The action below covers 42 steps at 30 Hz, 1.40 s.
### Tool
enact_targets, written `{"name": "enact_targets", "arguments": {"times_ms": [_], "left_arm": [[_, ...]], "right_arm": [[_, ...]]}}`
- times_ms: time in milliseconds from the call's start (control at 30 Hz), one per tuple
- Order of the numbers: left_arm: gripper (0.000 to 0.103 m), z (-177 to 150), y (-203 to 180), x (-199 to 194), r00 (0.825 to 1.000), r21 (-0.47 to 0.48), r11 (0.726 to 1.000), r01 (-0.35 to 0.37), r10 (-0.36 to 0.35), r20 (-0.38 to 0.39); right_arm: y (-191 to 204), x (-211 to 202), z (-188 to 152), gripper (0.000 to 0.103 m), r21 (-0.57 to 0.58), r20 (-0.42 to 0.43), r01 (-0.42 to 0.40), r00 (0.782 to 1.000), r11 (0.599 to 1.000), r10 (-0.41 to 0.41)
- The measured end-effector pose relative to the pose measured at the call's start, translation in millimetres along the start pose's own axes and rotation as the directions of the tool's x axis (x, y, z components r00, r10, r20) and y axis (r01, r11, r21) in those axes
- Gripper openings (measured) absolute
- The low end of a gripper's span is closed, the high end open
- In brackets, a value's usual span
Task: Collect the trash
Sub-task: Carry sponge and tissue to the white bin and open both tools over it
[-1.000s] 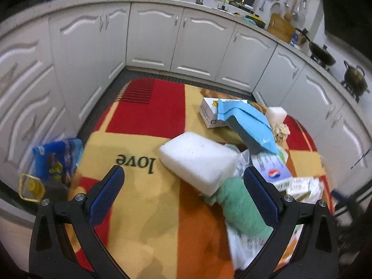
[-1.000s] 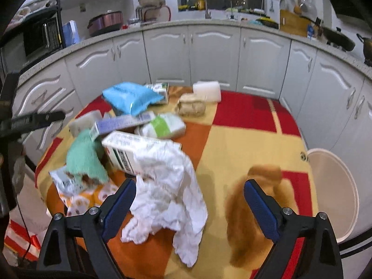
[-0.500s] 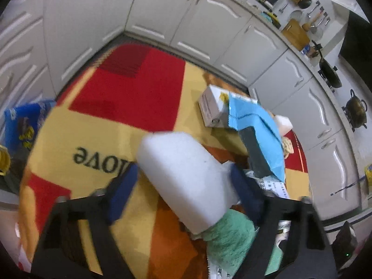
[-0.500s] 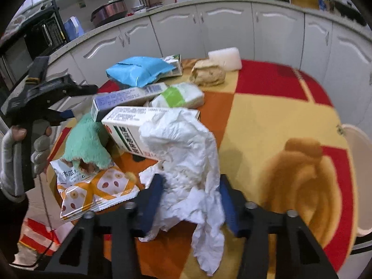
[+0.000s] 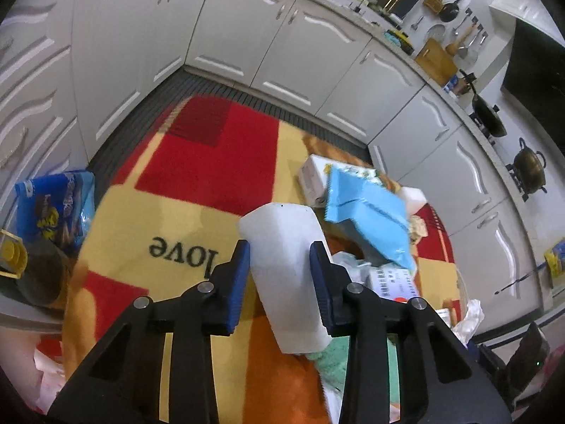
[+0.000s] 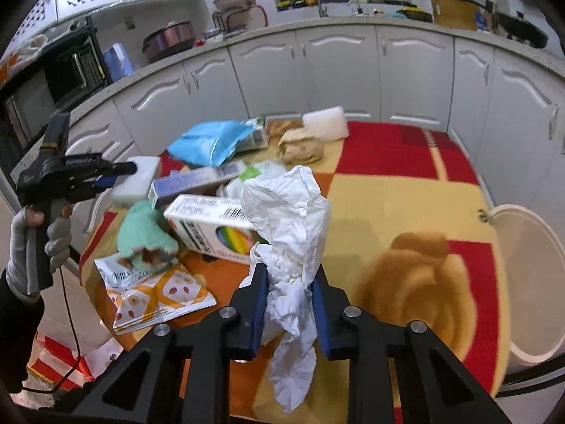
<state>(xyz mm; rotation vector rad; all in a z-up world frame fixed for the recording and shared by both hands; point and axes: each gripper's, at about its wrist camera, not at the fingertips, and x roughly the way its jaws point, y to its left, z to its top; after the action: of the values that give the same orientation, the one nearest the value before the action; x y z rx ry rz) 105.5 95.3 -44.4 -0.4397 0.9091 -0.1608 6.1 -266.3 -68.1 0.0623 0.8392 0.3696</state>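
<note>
My left gripper (image 5: pixel 280 268) is shut on a white foam block (image 5: pixel 284 272) and holds it over the table; the block also shows in the right wrist view (image 6: pixel 136 180). My right gripper (image 6: pixel 287 291) is shut on a crumpled white paper (image 6: pixel 287 226), which hangs below the jaws. More trash lies on the round table (image 6: pixel 406 190): a blue bag (image 6: pixel 208 141), cartons (image 6: pixel 212 226), a green cloth (image 6: pixel 144 236), snack wrappers (image 6: pixel 155 293), a brown wad (image 6: pixel 300 145) and a second foam block (image 6: pixel 325 122).
A white bin (image 6: pixel 526 275) stands at the table's right edge. White kitchen cabinets (image 6: pixel 335 67) curve around the table. A blue snack bag (image 5: pixel 56 208) and a yellow-capped bottle (image 5: pixel 12 254) sit left of the table in the left wrist view.
Both grippers went from open to shut: the left closed on the white foam block and lifted it, the right closed on the crumpled white paper and raised it.
</note>
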Motion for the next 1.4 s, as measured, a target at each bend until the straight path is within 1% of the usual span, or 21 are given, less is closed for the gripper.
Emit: {"name": "enact_targets", "arguments": {"times_ms": [133,200,267,367,467,600,700,733,800,867,933,1000,1100,1233,1333,1400], "left_arm": [[0.032,6,-21,-30,0.998,0.051,0.998,0.031,-0.033,0.057],[0.032,8,-37,-39,0.996,0.087,0.995,0.049,-0.056,0.071],[0.032,10,-55,-44,0.994,0.119,0.99,0.08,-0.089,0.067],[0.032,9,-89,-46,0.989,0.178,0.976,0.129,-0.139,0.045],[0.032,3,-131,-40,0.981,0.243,0.952,0.188,-0.195,0.005],[0.032,-8,-186,-25,0.968,0.298,0.921,0.252,-0.243,-0.068],[0.032,-20,-222,-15,0.957,0.337,0.896,0.288,-0.265,-0.115],[0.032,-24,-236,-10,0.956,0.354,0.888,0.294,-0.266,-0.127],[0.032,-31,-262,2,0.95,0.372,0.875,0.31,-0.27,-0.158],[0.032,-38,-283,13,0.943,0.379,0.866,0.327,-0.274,-0.188],[0.032,-44,-305,24,0.941,0.392,0.858,0.331,-0.27,-0.204],[0.032,-54,-330,38,0.938,0.411,0.846,0.338,-0.265,-0.225],[0.032,-71,-362,63,0.937,0.439,0.834,0.334,-0.244,-0.251],[0.032,-89,-391,99,0.937,0.448,0.835,0.318,-0.205,-0.284],[0.032,-99,-402,123,0.941,0.457,0.841,0.29,-0.164,-0.295],[0.033,-105,-406,138,0.939,0.45,0.848,0.279,-0.143,-0.312]], "right_arm": [[-11,-18,5,0.023,0.023,0.044,0.017,0.999,1.0,-0.018],[-18,-24,9,0.023,0.039,0.062,0.023,0.998,0.999,-0.026],[-25,-32,11,0.023,0.053,0.084,0.036,0.996,0.998,-0.04],[-36,-41,12,0.023,0.074,0.104,0.058,0.992,0.996,-0.066],[-51,-50,12,0.023,0.101,0.119,0.091,0.987,0.991,-0.103],[-80,-67,10,0.023,0.149,0.135,0.154,0.975,0.977,-0.175],[-107,-79,6,0.023,0.184,0.127,0.227,0.959,0.956,-0.253],[-118,-81,4,0.023,0.196,0.117,0.257,0.952,0.946,-0.283],[-135,-85,0,0.023,0.222,0.103,0.289,0.943,0.931,-0.317],[-157,-89,-4,0.023,0.26,0.089,0.314,0.934,0.913,-0.346],[-175,-92,-8,0.023,0.295,0.075,0.335,0.926,0.895,-0.371],[-189,-93,-11,0.023,0.32,0.062,0.342,0.923,0.884,-0.38],[-208,-89,-15,0.023,0.345,0.041,0.351,0.921,0.87,-0.388],[-227,-81,-18,0.023,0.376,0.019,0.355,0.92,0.856,-0.391],[-237,-73,-21,0.023,0.393,0.002,0.362,0.919,0.846,-0.394],[-244,-69,-25,0.023,0.396,-0.011,0.375,0.915,0.838,-0.404]]}}
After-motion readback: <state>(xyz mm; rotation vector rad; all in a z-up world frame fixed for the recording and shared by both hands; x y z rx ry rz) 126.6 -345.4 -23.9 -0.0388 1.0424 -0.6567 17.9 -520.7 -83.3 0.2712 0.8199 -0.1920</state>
